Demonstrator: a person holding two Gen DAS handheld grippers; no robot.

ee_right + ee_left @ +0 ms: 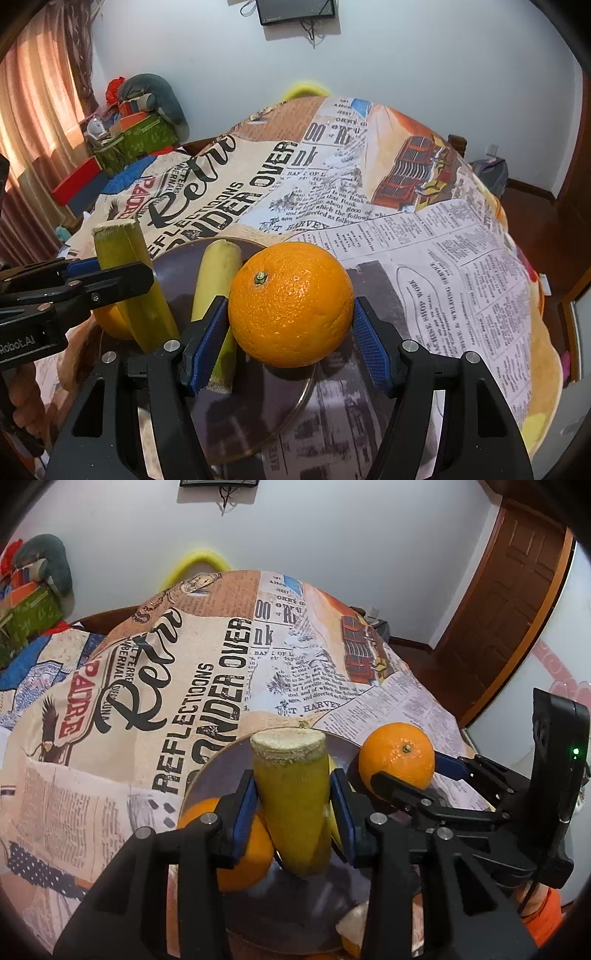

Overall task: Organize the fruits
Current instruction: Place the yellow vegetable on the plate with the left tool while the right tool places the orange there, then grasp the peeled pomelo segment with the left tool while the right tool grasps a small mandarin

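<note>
My left gripper [293, 805] is shut on a yellow-green sugarcane piece [291, 805] and holds it tilted over the glass plate [229, 753]. It also shows in the right wrist view [133, 284]. My right gripper [291, 328] is shut on an orange [291, 306] and holds it over the plate's right rim [295, 402]; this orange shows in the left wrist view [397, 758]. A second orange [240, 849] lies on the plate under the left fingers. A second sugarcane piece [218, 280] lies on the plate, left of the held orange.
The table carries a newspaper-print cloth [184, 664]. A yellow chair back [195, 563] stands behind it. Boxes and bags [136, 122] are piled at the back left. A wooden door [509, 602] is at the right.
</note>
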